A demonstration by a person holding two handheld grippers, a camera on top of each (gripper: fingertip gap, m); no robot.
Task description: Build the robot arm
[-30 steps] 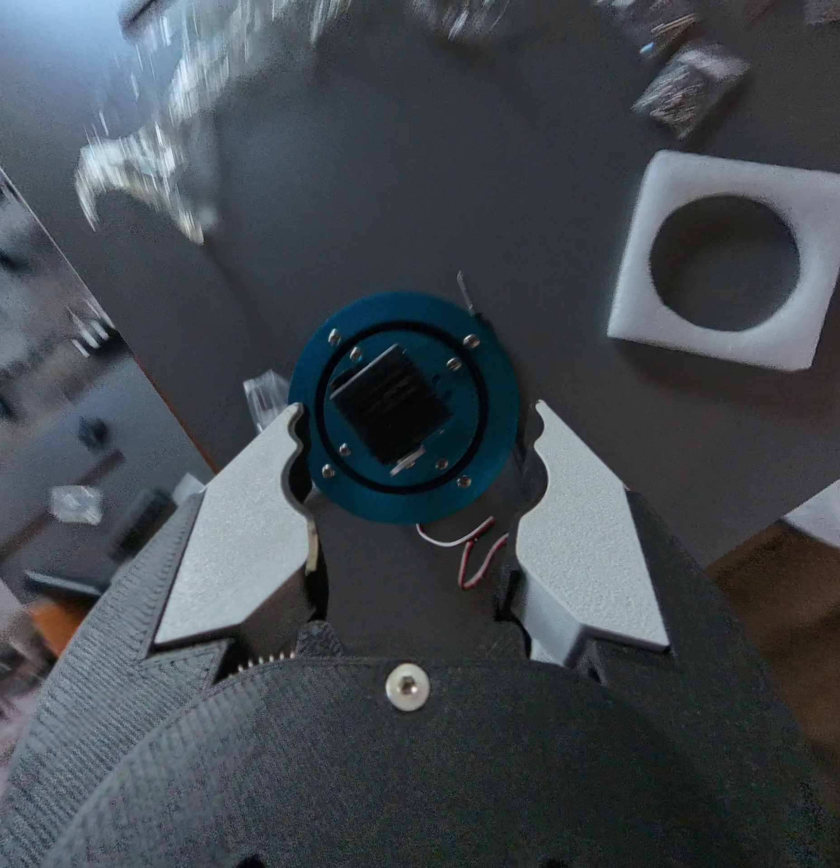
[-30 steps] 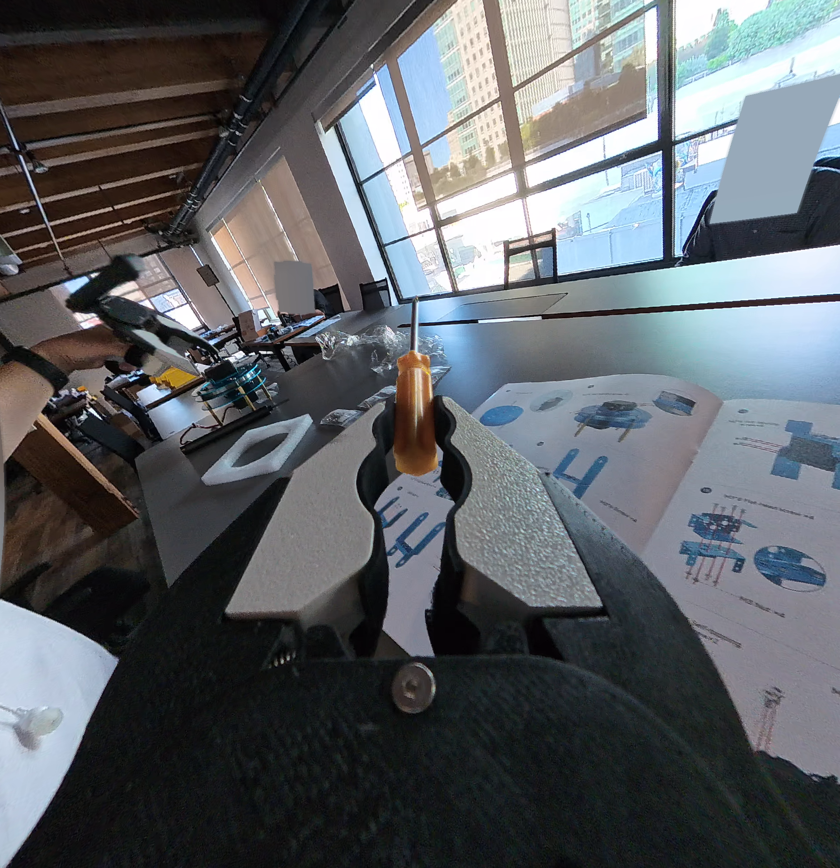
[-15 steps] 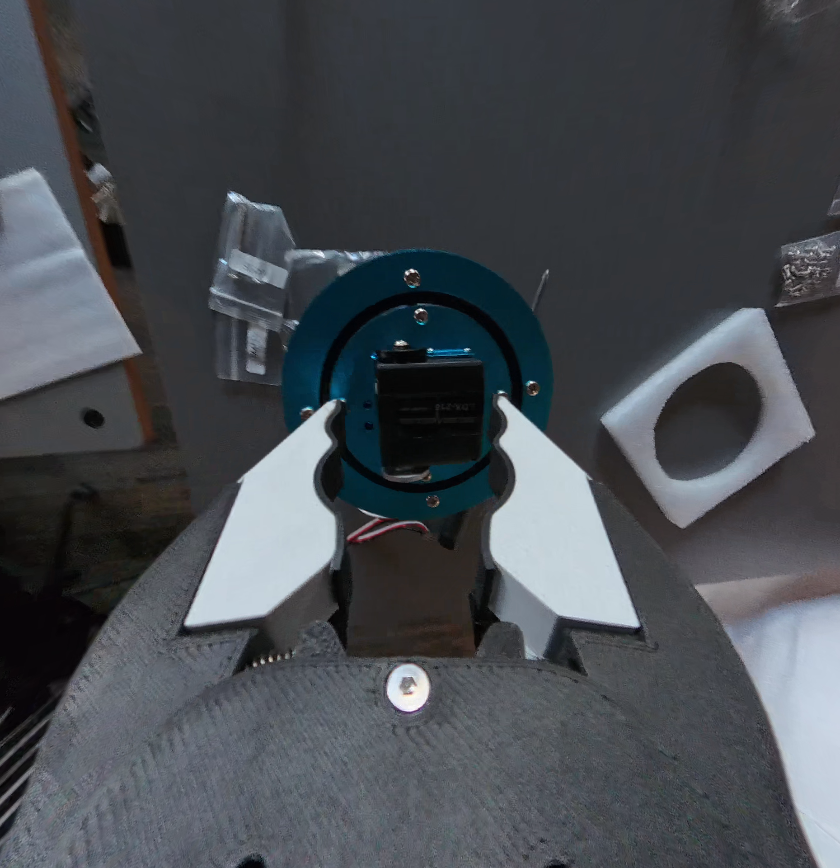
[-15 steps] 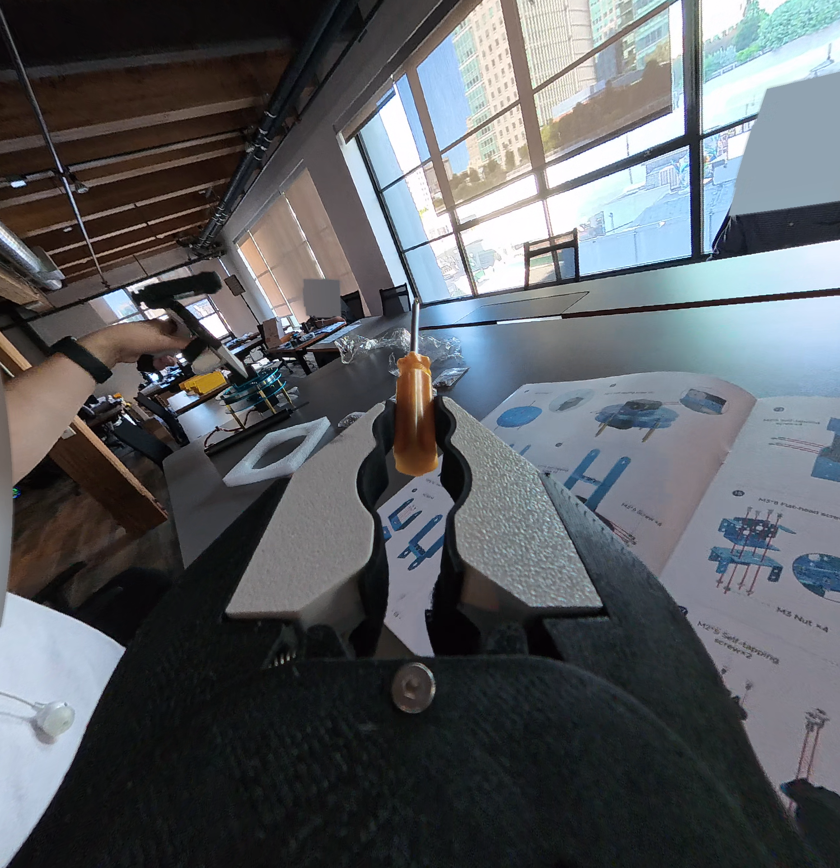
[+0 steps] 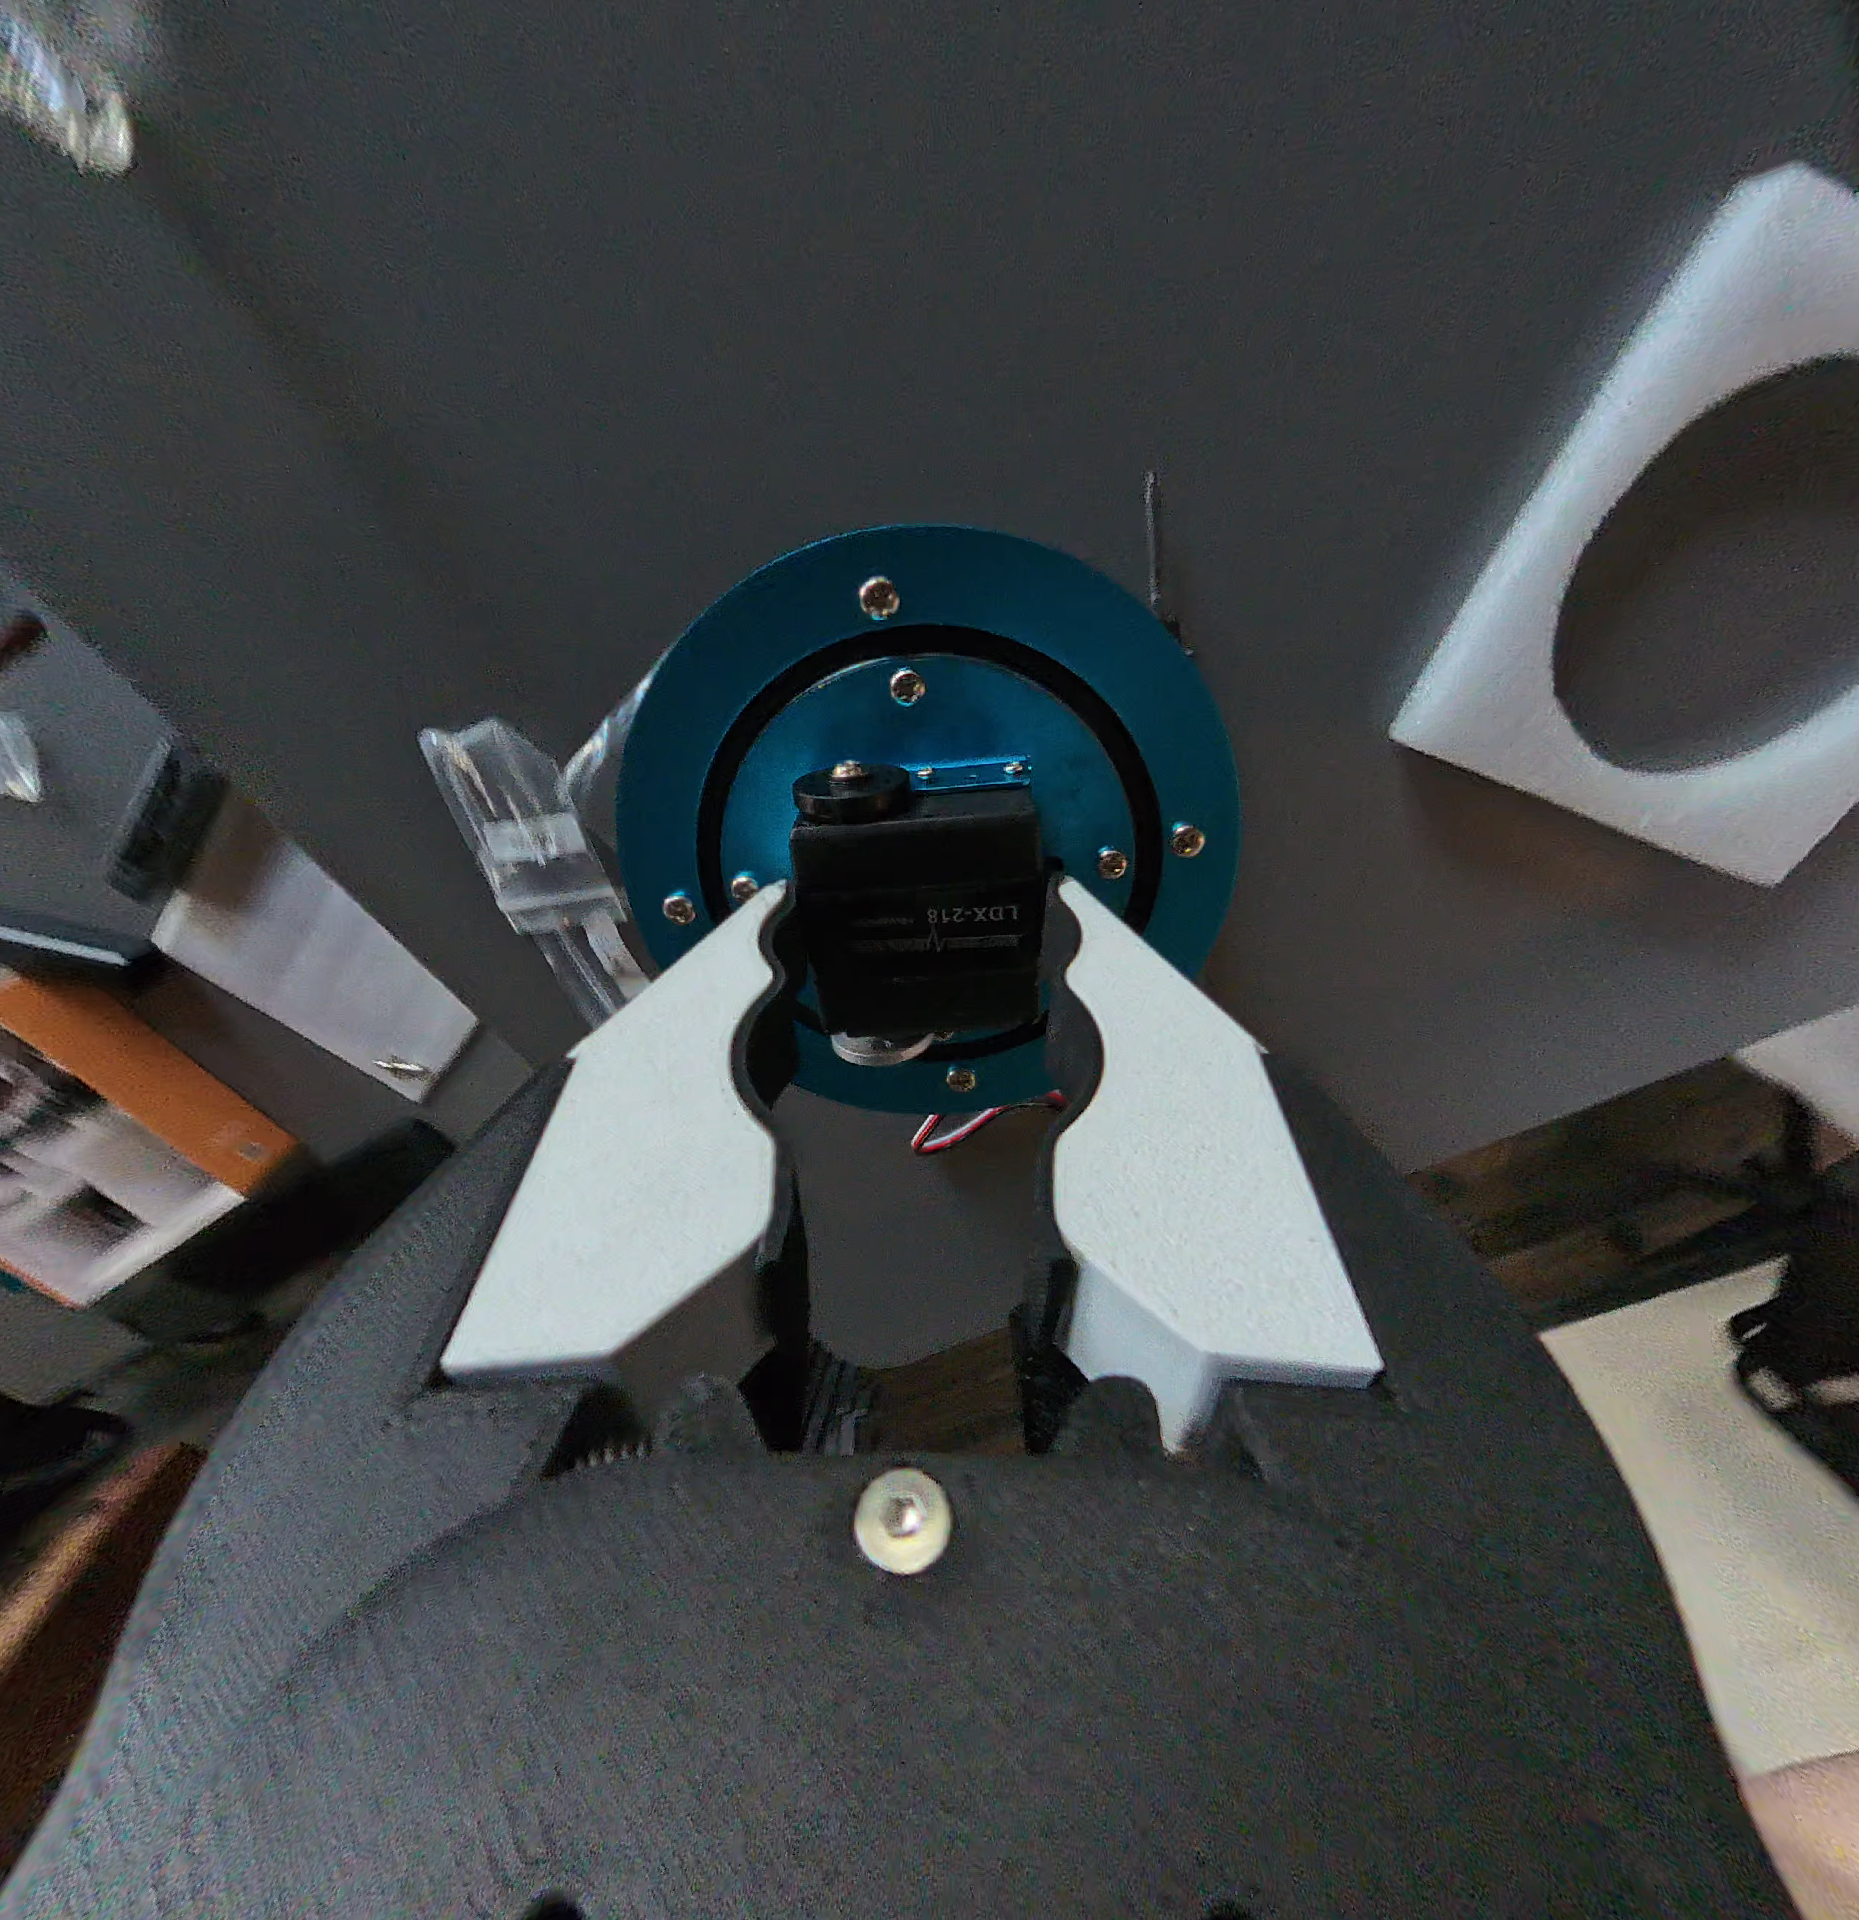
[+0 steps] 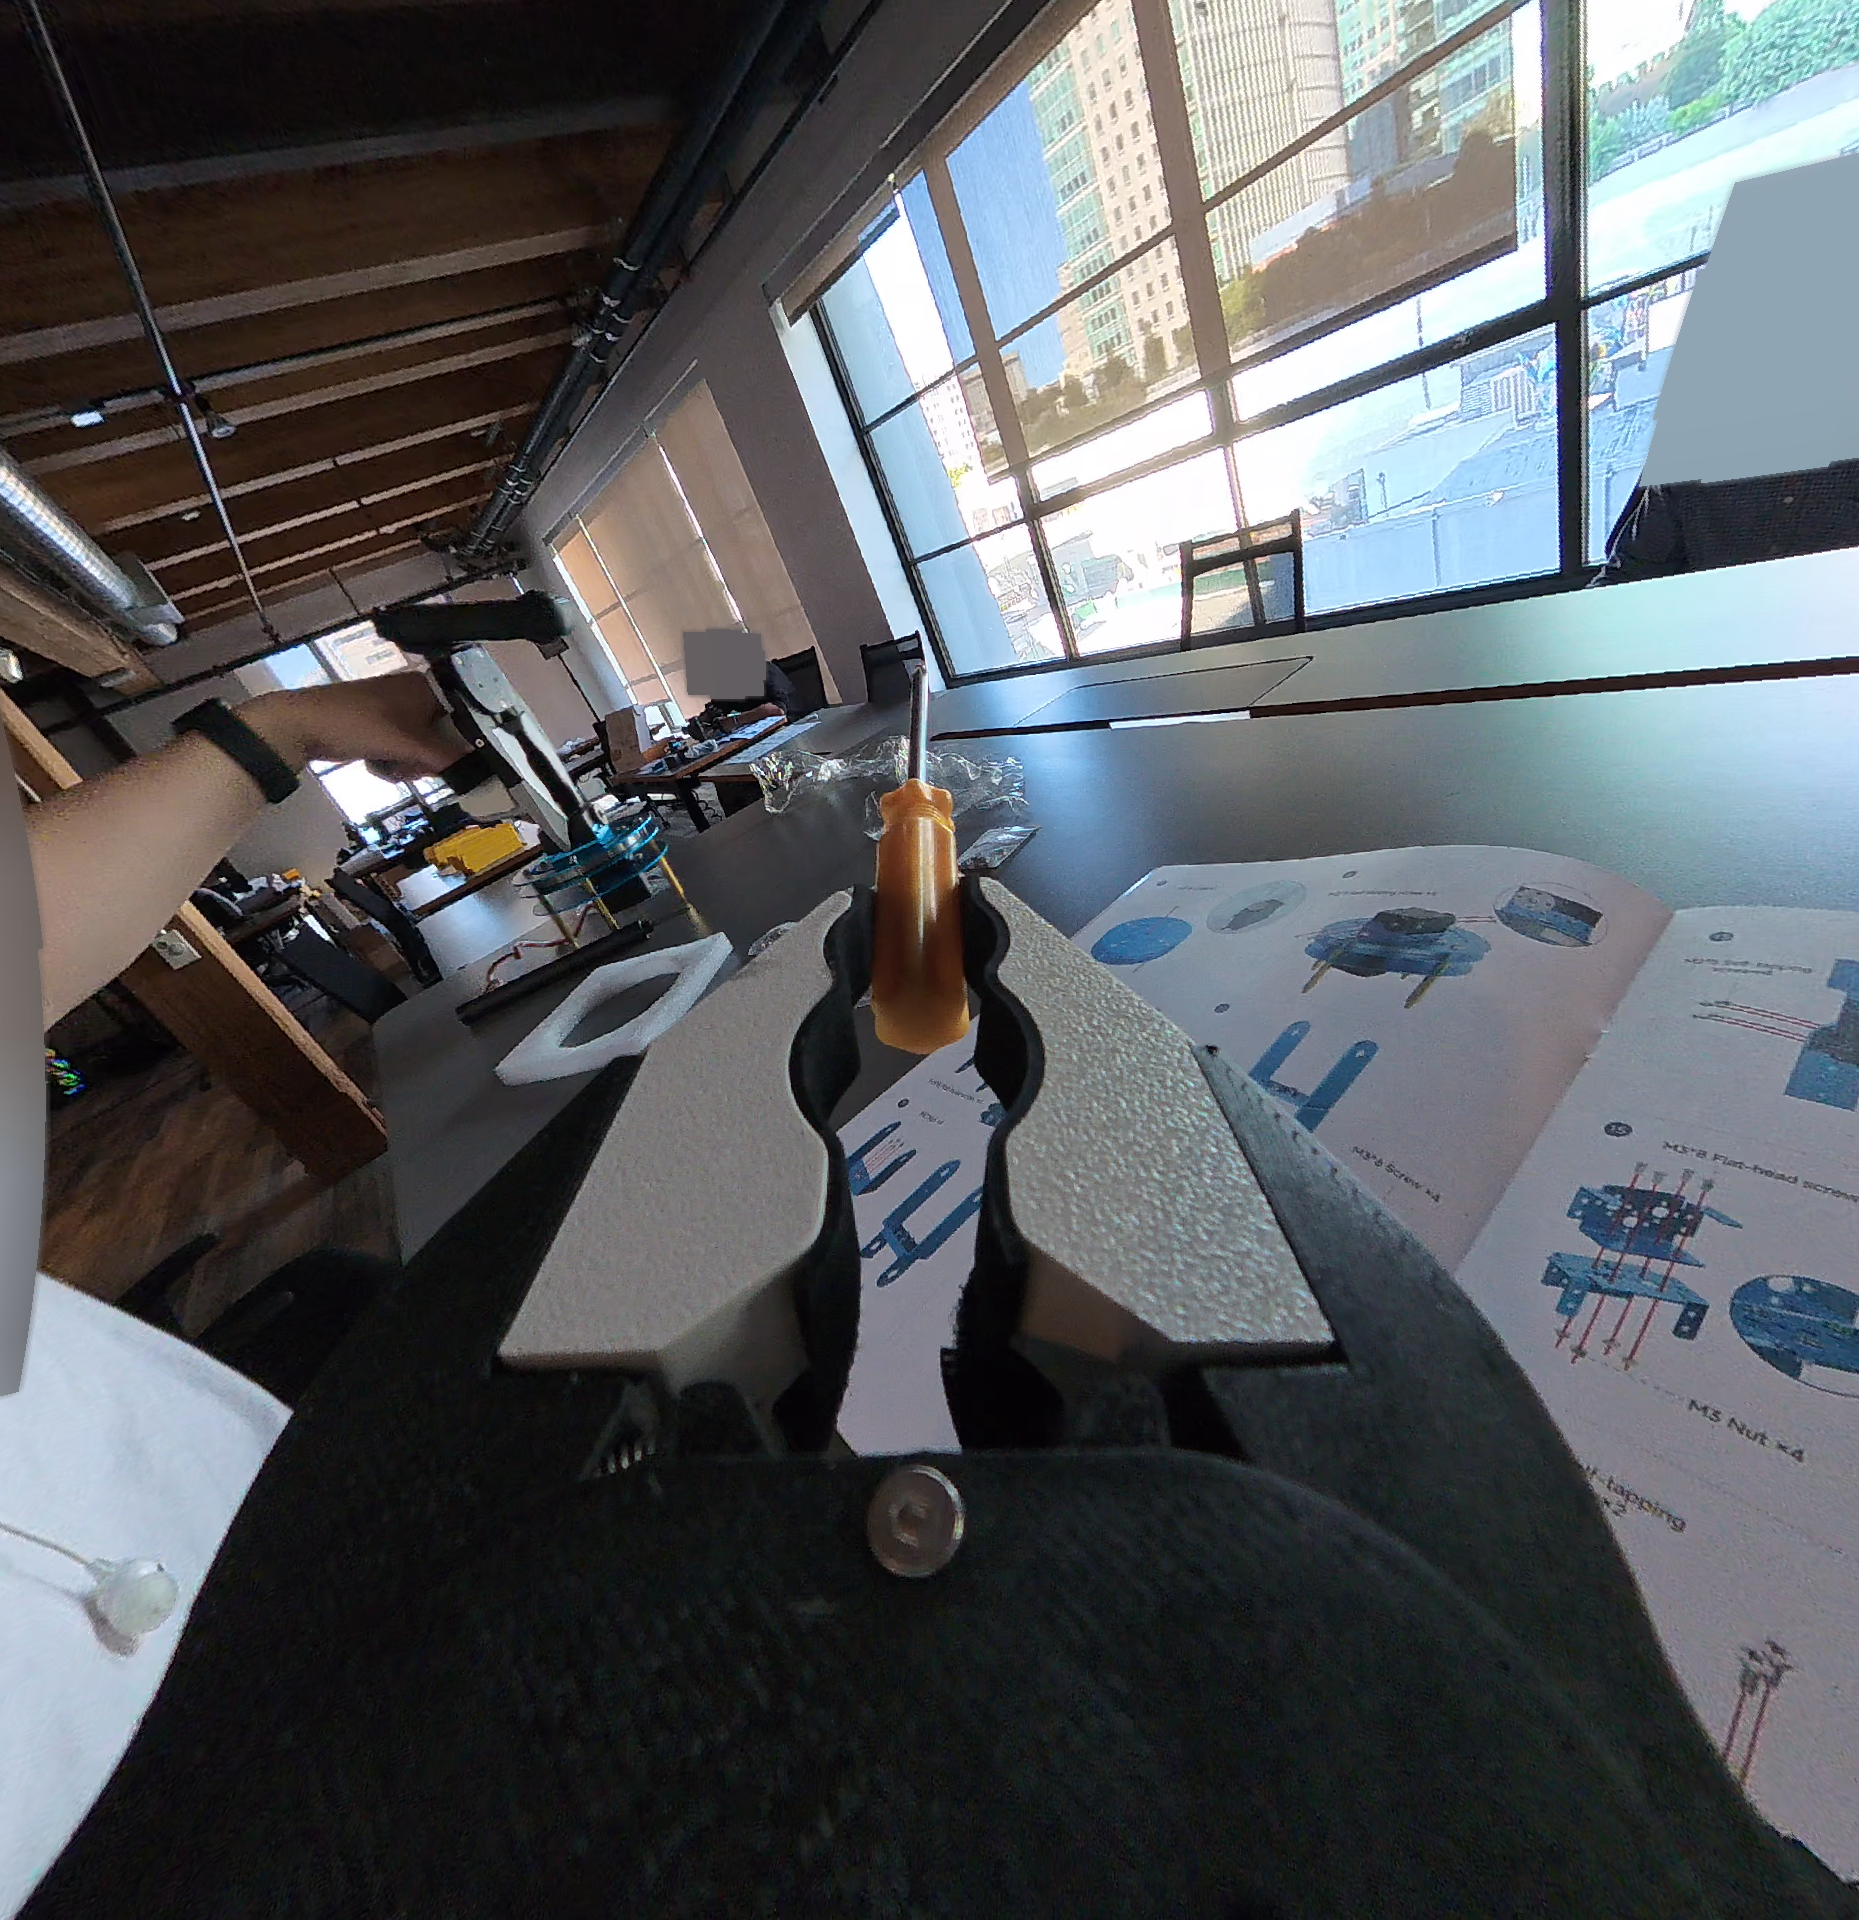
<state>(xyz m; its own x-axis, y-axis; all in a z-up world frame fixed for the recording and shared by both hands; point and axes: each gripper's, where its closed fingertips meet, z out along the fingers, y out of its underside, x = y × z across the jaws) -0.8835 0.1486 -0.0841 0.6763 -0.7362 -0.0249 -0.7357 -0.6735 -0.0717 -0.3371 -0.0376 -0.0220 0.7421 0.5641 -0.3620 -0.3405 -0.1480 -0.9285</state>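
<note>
In the left wrist view a black servo [image 5: 920, 883] is mounted at the centre of a round blue plate [image 5: 1008, 623] on the dark table. My left gripper [image 5: 920, 899] is shut on the servo, one fingertip against each side. Red and white wires [image 5: 966, 1122] hang below the plate. My right gripper [image 6: 912, 896] is shut on the orange handle of a screwdriver [image 6: 920, 935], its metal shaft pointing up and away. The right wrist view also shows the left gripper [image 6: 582, 810] far off, held by a hand, on the blue plate assembly [image 6: 603, 852].
A white foam square with a round hole [image 5: 1590, 436] lies right of the plate; it also shows in the right wrist view [image 6: 613, 997]. A clear plastic piece [image 5: 530, 831] lies left of the plate. An open illustrated booklet [image 6: 1424, 1039] lies under my right gripper. Plastic bags [image 6: 873, 769] lie farther back. My hands' fingertips stand some 60 cm from each other.
My left gripper came down over the blue plate and its fingers closed in from wide open onto the servo. My right gripper kept hold of the screwdriver and shifted only slightly.
</note>
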